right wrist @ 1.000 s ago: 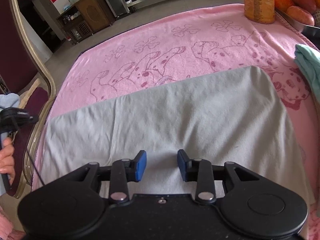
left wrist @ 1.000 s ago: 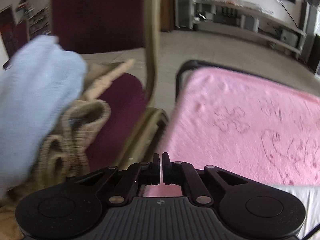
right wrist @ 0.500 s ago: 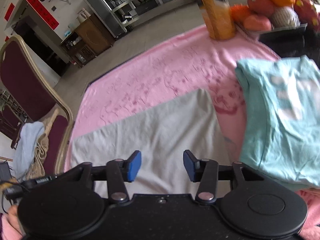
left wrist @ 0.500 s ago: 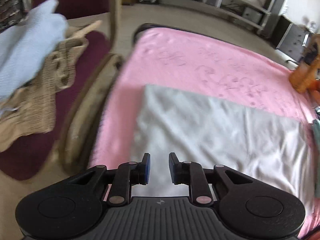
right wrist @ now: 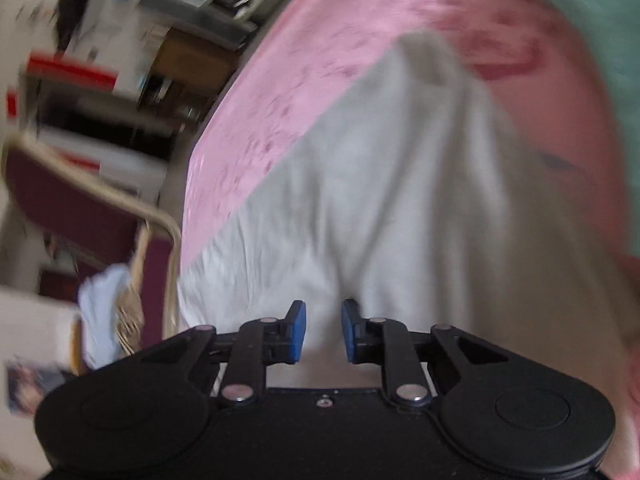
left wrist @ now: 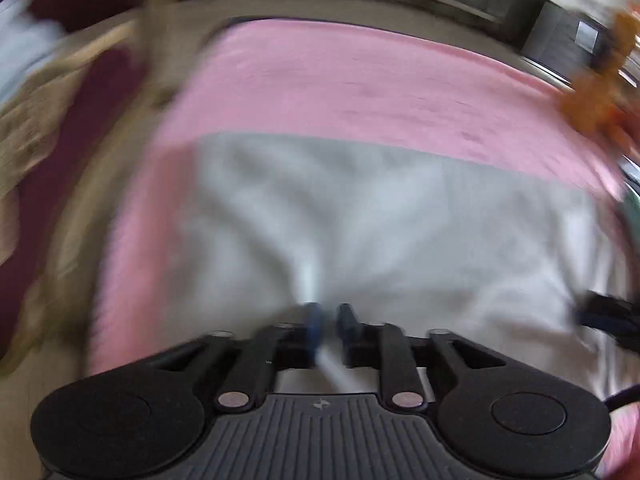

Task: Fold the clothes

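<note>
The left claw (left wrist: pixel 325 322) has its jaws a narrow gap apart, and a pinched ridge of the grey garment (left wrist: pixel 360 216) runs up from between them toward twelve o'clock. Blur hides whether the pads truly press it, so a firm grip cannot be confirmed. The right claw (right wrist: pixel 324 330) is closing, with a visible gap between its blue pads (right wrist: pixel 297 332); grey cloth lies under and between them, creased toward twelve o'clock, not yet clamped.

The garment lies spread on the pink blanket (left wrist: pixel 340 76), its near hem at both claws. In the left view the right claw shows as a dark shape at three o'clock, at the same hem (so the two are well apart along it). A teal shirt (right wrist: pixel 592 24) lies at one o'clock in the right view, and a chair (right wrist: pixel 80 200) with heaped clothes stands at nine.

To do this well, I would let both claws bite only the top layer at the hem, squeeze fully before lifting, then raise both evenly so the edge stays straight and carry it toward the far edge without dragging the blanket or the shirt.
</note>
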Available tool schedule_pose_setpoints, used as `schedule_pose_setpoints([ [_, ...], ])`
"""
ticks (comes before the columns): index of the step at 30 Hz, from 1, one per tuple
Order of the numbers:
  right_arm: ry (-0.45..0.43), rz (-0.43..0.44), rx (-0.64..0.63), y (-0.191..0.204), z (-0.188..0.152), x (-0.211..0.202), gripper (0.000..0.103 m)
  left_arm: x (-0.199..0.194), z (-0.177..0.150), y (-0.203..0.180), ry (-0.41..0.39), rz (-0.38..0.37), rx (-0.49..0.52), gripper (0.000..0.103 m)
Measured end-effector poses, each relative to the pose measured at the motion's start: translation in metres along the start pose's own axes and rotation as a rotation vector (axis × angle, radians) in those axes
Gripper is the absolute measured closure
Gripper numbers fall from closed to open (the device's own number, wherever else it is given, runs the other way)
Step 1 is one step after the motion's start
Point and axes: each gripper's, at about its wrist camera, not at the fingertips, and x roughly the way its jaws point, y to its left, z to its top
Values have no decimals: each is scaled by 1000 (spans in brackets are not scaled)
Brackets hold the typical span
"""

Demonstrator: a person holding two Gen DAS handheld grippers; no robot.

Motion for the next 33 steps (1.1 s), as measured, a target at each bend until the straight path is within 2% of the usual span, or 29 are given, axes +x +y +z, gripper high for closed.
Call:
schedule_pose_setpoints([
  [2,-78,-96,-13,-4,-1,-18,85,-6,-5,29,16,63,-95,90],
  [3,-116,-154,-21,-7,-2,-27,90,-9,-8,36,14,106,-111,90],
  [4,-143,-195,-20,-10,-2,-35,94,-11,-12,41,10,163,-118,90],
  [6,-191,-258,-12,-17,-4,-49,96,-16,-19,49,1,266,-122,79],
  [8,-236,-352,-21,-20,-8,-60,98,-14,-25,48,19,415,-100,84],
  [9,-252,-397,-26,-20,-11,-65,99,-13,-28,49,20,456,-97,83],
  [10,-257,-438,-34,-19,-13,-68,93,-16,-29,49,15,459,-99,83],
  [11,-261,-467,-46,-17,-17,-71,94,-20,-31,50,5,450,-109,83],
  [13,-278,-472,-72,-10,-27,-76,88,-32,-36,51,-26,416,-131,85],
  [16,-311,-436,-115,2,-38,-81,80,-45,-42,42,-74,260,-106,85],
  [18,-292,-348,-139,9,-42,-76,80,-47,-43,29,-102,174,-53,84],
  [22,-136,-31,-126,14,-38,-54,76,-37,-38,12,-113,88,2,84],
  [23,-92,27,-117,14,-36,-46,74,-34,-37,12,-101,90,8,84],
  [25,-2,58,-90,11,-33,-28,70,-26,-36,14,-71,109,19,84],
  [27,46,7,-85,6,-32,-18,70,-22,-34,18,-50,121,20,82],
  [28,66,-7,-82,3,-31,-14,74,-24,-37,19,-37,129,27,81],
  [30,109,-10,-57,0,-33,-18,74,-29,-44,19,-5,151,44,81],
  [33,170,-41,-11,-8,-39,-35,74,-41,-71,18,32,190,102,80],
])
